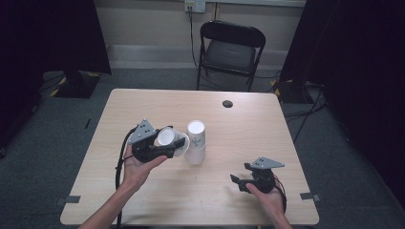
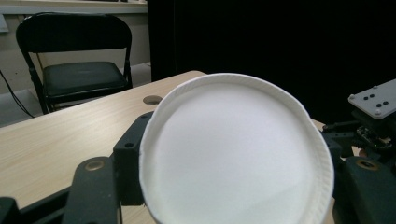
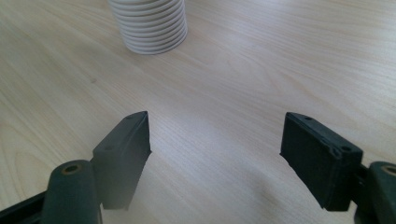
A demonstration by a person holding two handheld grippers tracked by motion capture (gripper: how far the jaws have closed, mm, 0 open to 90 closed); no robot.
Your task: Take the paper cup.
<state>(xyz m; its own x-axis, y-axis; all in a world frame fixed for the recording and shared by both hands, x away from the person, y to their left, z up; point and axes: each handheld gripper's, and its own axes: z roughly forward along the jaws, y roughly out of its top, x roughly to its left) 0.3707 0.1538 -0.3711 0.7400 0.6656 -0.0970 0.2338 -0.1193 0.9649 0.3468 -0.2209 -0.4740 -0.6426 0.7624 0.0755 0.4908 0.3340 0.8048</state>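
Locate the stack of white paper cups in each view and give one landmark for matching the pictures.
High view: the stack of white paper cups stands upside down near the table's middle, just right of the single cup gripped by the left gripper.
Left gripper view: the stack is not in it; the held cup's base fills the centre.
Right gripper view: top edge, left of centre, beyond the right gripper.
Shared landmark: the pale wooden table.

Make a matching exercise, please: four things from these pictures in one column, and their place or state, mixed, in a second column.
1. left gripper
2. right gripper
3. stack of white cups
4. black folding chair

a. upside down on the table
b. jaws wide open, nothing between them
c. on the floor beyond the table
d. shut on a single white cup

Pairs: 1-d, 2-b, 3-a, 4-c
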